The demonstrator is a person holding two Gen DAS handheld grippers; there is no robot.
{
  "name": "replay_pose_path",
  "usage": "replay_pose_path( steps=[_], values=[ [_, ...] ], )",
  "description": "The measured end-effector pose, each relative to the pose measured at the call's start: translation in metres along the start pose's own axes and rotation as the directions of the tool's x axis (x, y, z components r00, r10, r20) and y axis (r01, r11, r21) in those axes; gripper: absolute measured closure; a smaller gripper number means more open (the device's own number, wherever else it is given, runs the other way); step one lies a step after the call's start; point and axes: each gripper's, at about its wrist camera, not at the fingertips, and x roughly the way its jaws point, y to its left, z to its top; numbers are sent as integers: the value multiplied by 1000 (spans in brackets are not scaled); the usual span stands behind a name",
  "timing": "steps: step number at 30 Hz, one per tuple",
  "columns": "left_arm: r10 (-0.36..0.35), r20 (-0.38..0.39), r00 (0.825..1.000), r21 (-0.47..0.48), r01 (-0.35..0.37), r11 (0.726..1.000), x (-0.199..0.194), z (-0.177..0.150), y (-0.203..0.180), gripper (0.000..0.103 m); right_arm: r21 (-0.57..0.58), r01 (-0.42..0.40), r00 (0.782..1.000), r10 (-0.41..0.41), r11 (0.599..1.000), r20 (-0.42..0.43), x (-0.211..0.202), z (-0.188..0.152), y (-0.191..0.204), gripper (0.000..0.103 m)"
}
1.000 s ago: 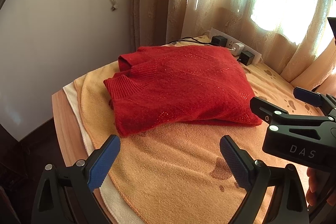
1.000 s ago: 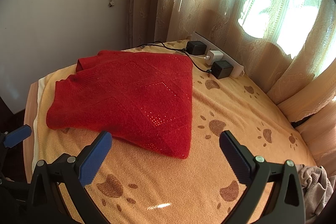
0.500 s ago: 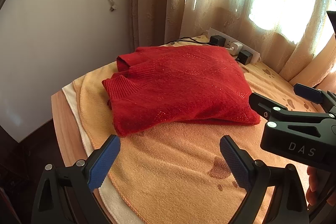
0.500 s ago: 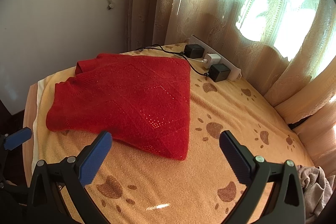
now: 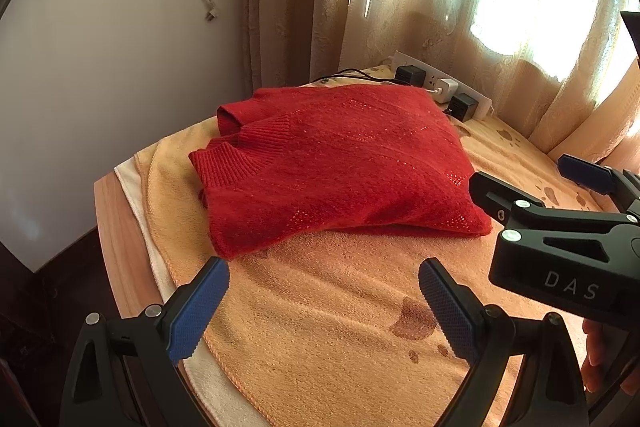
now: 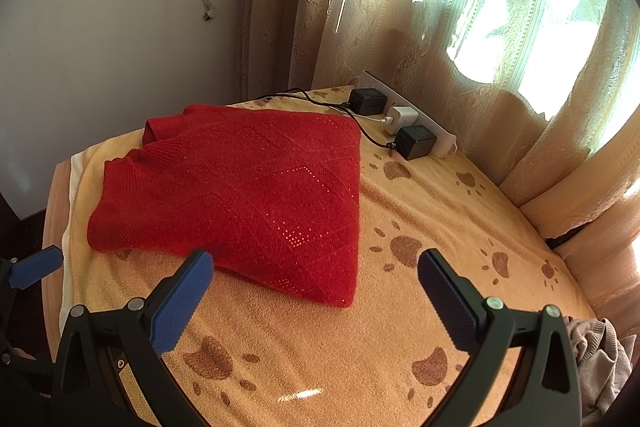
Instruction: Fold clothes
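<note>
A red knitted sweater (image 5: 336, 167) (image 6: 240, 195) lies folded into a flat rectangle on an orange paw-print towel (image 5: 340, 327) (image 6: 420, 203). Its ribbed collar points to the left. My left gripper (image 5: 322, 311) hangs open above the towel, just short of the sweater's near edge, with nothing between its blue pads. My right gripper (image 6: 312, 301) is open too, held over the sweater's near right corner and holding nothing. The right gripper's black body (image 5: 560, 247) shows at the right of the left wrist view.
A white power strip (image 6: 408, 119) with black and white chargers and cables lies behind the sweater by the curtain (image 6: 440, 7). The wooden table edge (image 5: 116, 227) runs along the left. A beige garment (image 6: 600, 359) sits bunched at the far right. A white wall stands behind.
Both grippers have drawn back and risen slightly from the folded sweater; it looks a little smaller and farther away. Neither gripper has changed its opening.
</note>
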Motion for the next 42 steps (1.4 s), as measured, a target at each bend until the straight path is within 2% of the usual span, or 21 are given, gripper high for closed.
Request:
replay_pose_path(
  steps=[7, 10, 13, 16, 19, 21, 23, 25, 30, 33, 36, 39, 42],
  values=[
    [-9, 1, 1000, -3, 9, 1000, -2, 1, -2, 5, -3, 10, 1000, -10, 1000, 5, -2, 1, -1, 0],
    [-26, 15, 1000, 3, 26, 1000, -7, 3, -7, 5, 5, 37, 999, -37, 999, 10, -8, -2, -7, 0],
    [-62, 22, 998, 30, 61, 998, -10, 4, -19, 5, 31, 86, 996, -86, 996, 19, -18, -12, -20, 0],
    [-124, 16, 992, 65, 123, 990, -13, -1, -36, 5, 113, 133, 991, -135, 985, 10, -29, -29, -48, 0],
    [-157, -5, 988, 90, 156, 984, -12, -8, -48, 5, 224, 121, 992, -123, 967, -3, -36, -51, -77, 0],
    [-158, -17, 987, 82, 159, 984, -9, -13, -47, 5, 289, 77, 997, -78, 954, -10, -36, -65, -91, 0],
    [-160, -29, 987, 74, 162, 984, -6, -17, -47, 5, 324, 39, 999, -34, 945, -21, -33, -78, -97, 0],
    [-162, -44, 986, 64, 165, 984, -2, -21, -46, 5, 328, 45, 998, -30, 944, -49, -30, -89, -97, 0],
    [-190, -83, 978, 104, 198, 975, 1, -31, -66, 5, 283, 230, 969, -194, 931, -151, -24, -119, -101, 0],
    [-242, -79, 967, 180, 253, 951, -11, -32, -90, 5, 356, 241, 970, -206, 903, -132, -40, -140, -118, 0],
    [-302, -56, 952, 272, 306, 912, -30, -31, -121, 5, 414, 281, 960, -259, 866, -111, -67, -161, -135, 0],
    [-364, -62, 929, 347, 362, 865, -45, -31, -157, 5, 471, 352, 935, -332, 809, -127, -93, -185, -157, 0],
    [-422, -87, 902, 411, 418, 810, -59, -38, -196, 5, 540, 417, 903, -401, 731, -154, -122, -213, -184, 0]
  ],
)
